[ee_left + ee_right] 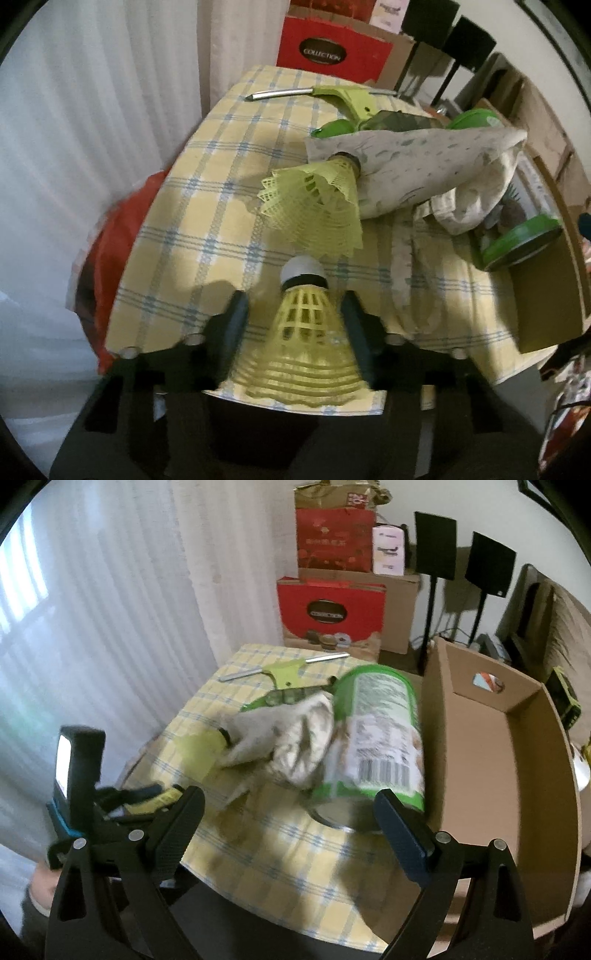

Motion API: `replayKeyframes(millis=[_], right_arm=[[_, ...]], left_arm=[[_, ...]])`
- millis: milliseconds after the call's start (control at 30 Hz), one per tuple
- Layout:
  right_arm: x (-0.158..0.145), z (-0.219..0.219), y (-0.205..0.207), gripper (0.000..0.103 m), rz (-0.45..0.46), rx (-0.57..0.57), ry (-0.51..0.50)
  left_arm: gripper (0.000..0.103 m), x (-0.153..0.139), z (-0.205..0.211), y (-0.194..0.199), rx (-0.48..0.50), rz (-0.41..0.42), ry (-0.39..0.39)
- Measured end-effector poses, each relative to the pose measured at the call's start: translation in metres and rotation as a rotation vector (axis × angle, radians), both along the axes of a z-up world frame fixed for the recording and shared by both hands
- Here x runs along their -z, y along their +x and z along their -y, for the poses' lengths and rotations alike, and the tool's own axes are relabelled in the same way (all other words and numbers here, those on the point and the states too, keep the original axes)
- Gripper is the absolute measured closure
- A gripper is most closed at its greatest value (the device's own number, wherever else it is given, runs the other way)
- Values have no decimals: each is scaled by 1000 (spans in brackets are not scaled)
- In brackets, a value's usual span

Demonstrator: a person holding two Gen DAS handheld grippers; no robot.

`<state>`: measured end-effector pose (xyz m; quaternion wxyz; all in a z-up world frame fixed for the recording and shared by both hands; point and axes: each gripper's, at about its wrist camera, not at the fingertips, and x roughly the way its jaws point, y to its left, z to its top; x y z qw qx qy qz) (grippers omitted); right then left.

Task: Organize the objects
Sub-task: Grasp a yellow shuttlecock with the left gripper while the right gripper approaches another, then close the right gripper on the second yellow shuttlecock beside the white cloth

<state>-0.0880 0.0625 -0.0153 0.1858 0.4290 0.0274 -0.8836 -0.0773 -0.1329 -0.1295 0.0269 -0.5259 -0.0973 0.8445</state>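
A yellow plastic shuttlecock [306, 328] lies on the checked tablecloth, white cork tip pointing away, its mesh skirt flaring toward the near edge. A second yellow shuttlecock [314, 199] lies just beyond it, its cork tucked under a crumpled white patterned cloth [424, 173]. Beside the cloth a green-rimmed can [373, 738] lies on its side, barcode label up. Farther back lies a lime-green tool with a metal bar [332, 96]. An open cardboard box [517, 775] stands against the table's right side.

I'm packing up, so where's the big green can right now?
In the right wrist view, the large green-labelled can lies on its side on the checked tablecloth, between the crumpled white cloth and the open cardboard box.
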Motion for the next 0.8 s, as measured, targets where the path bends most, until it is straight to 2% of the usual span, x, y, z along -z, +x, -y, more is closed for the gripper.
replayKeyframes(millis=[100, 267, 367, 500, 700, 800], right_arm=[[-4, 10, -8, 10, 20, -18, -27], [-8, 37, -25, 11, 49, -63, -38], [-1, 54, -38, 12, 86, -72, -34], [17, 75, -62, 18, 159, -73, -46], [53, 92, -95, 35, 306, -36, -109], [69, 96, -106, 52, 363, 1, -131]], left_arm=[[70, -4, 1, 4, -15, -21, -12], [73, -10, 12, 10, -50, -41, -5], [73, -17, 25, 16, -93, -61, 14], [73, -22, 37, 21, -130, -75, 23], [72, -26, 45, 25, -159, -84, 18], [72, -26, 49, 26, -173, -86, 17]])
